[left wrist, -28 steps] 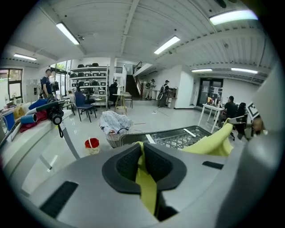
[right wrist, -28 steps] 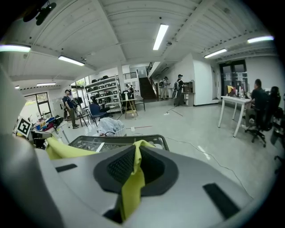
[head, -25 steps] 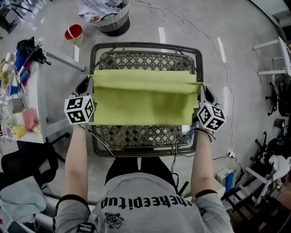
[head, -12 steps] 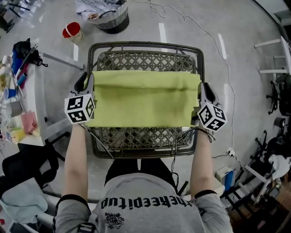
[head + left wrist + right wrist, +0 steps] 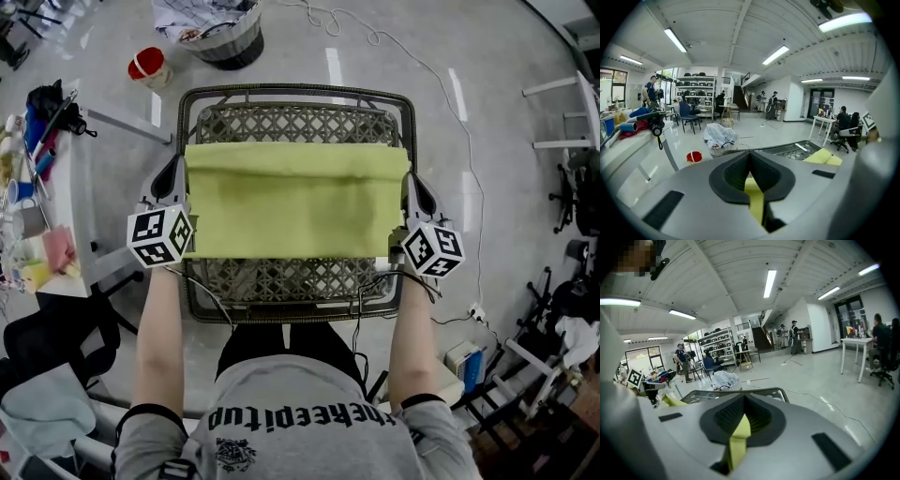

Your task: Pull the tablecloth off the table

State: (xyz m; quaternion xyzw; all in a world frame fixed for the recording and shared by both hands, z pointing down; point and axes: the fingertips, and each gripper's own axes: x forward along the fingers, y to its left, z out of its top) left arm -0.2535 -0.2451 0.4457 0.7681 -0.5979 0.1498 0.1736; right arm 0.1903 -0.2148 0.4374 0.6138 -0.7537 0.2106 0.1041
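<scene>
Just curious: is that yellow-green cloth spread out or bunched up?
Spread out: the yellow-green cloth stretches smooth across the dark wicker table, side to side.

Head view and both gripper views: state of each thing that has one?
tablecloth, spread over the table's middle, pinched at both side edges
left gripper, jaws just closed, shut on the tablecloth's edge
right gripper, jaws just closed, shut on the opposite edge
table, wicker top bare along its far and near strips
basket, upright on the floor, filled
red cup, upright on the floor

middle of table (image 5: 292, 281) hidden under tablecloth (image 5: 295, 202), basket (image 5: 232, 52) cut off at top
</scene>
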